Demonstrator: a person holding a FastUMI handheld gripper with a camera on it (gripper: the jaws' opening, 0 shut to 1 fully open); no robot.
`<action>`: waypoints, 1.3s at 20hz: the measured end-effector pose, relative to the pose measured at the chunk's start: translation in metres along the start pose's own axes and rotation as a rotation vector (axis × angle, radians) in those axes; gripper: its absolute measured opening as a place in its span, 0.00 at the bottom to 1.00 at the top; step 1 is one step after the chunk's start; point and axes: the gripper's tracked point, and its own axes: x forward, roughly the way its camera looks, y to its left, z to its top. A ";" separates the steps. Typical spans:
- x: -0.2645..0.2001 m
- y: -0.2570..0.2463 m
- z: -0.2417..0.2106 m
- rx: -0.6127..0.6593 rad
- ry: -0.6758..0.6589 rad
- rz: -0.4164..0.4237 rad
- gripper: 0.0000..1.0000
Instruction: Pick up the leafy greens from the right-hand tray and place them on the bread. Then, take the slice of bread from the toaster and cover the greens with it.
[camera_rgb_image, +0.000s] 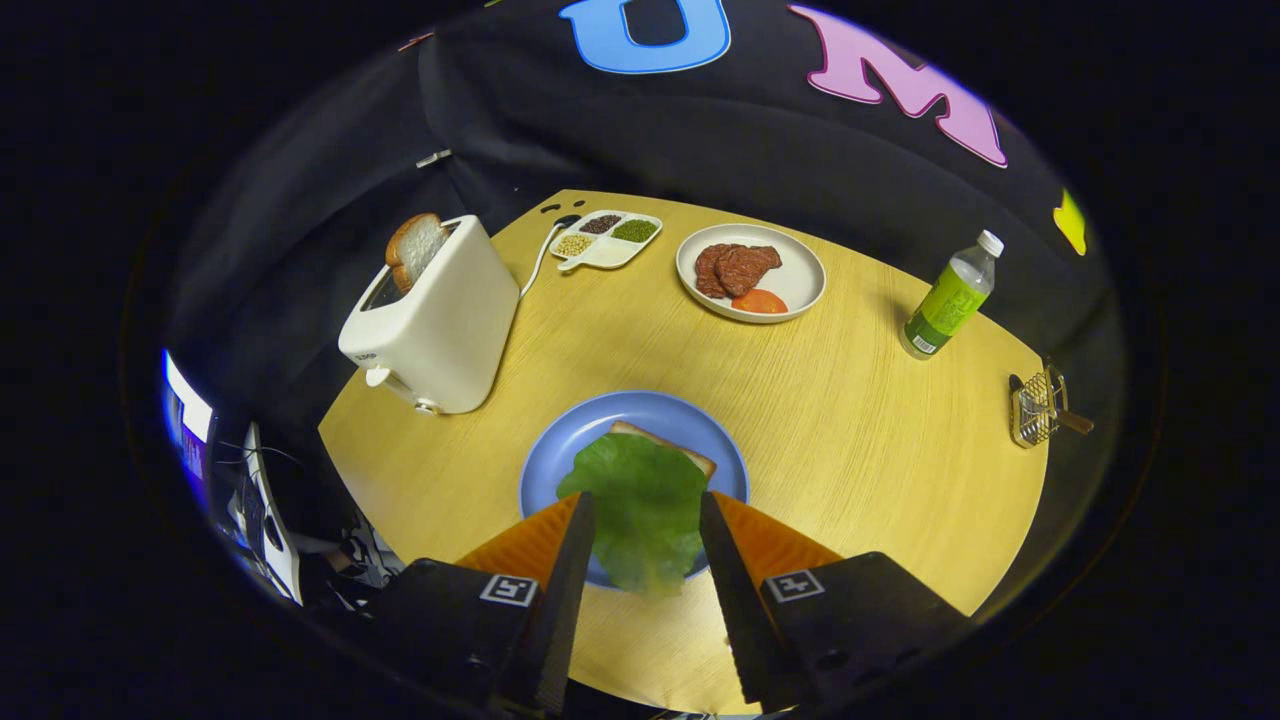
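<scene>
A green lettuce leaf lies over a slice of bread on the blue plate in the middle of the wooden table. Only the bread's far crust corner shows past the leaf. The leaf's near end hangs over the plate's near rim. My gripper is open just above the plate, its two fingers flanking the leaf's near part. Beyond the plate to the left stands a white toaster with a slice of bread sticking up out of its slot.
A white plate with meat slices and a tomato slice sits at the back. Beside it lies a small divided dish of seeds. A green-labelled bottle and a small wire rack stand near the table's right edge.
</scene>
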 end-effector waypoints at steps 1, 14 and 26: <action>-0.001 0.002 0.000 0.007 -0.003 0.005 0.67; -0.046 0.100 0.115 -0.005 -0.242 0.154 0.67; 0.016 0.232 0.189 -0.223 -0.299 0.222 0.67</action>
